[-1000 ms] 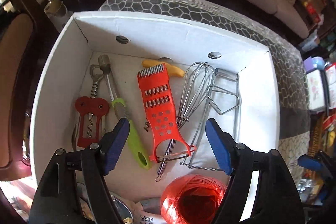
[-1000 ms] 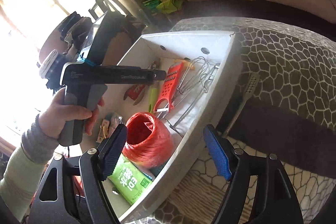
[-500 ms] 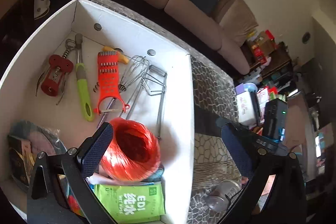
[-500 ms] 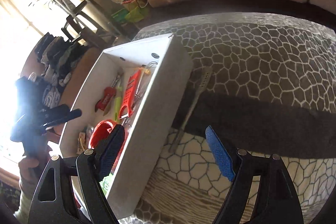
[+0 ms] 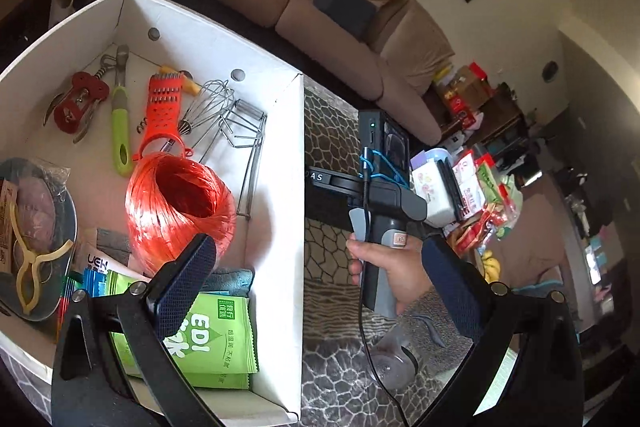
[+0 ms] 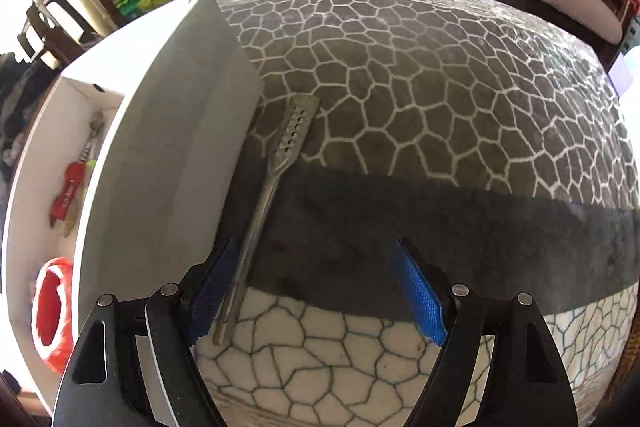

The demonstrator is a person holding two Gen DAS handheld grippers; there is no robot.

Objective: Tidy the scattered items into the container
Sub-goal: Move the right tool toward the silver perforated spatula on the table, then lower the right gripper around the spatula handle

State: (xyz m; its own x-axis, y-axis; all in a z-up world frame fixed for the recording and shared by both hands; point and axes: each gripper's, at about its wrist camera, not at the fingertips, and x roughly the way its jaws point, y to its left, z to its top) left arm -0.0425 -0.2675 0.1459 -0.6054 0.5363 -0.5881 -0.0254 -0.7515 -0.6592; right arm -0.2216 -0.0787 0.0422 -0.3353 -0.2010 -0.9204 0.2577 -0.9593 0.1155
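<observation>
A white box (image 5: pixel 297 187) on the patterned cloth holds a red twine ball (image 5: pixel 176 203), a green packet (image 5: pixel 216 343), a red grater (image 5: pixel 162 115), a whisk (image 5: pixel 204 107) and other utensils. My left gripper (image 5: pixel 316 251) hangs open and empty above the box's right wall. A slotted metal utensil (image 6: pixel 276 167) lies on the cloth just outside the box (image 6: pixel 160 147). My right gripper (image 6: pixel 314 251) points down over it, jaws wide and closing slightly. The utensil's handle runs beside the left pad (image 6: pixel 212 291), and no pad presses on it.
A hand (image 5: pixel 384 267) holds the right gripper's handle to the right of the box. A clear rounded object (image 5: pixel 392 359) lies on the cloth below that hand. A sofa (image 5: pixel 340 27) stands behind the table. Snack packets (image 5: pixel 480 195) are piled at the right.
My left gripper opened wider and swung right, from over the box's inside to its right wall. My right gripper dropped toward the cloth and now sits close over the metal utensil.
</observation>
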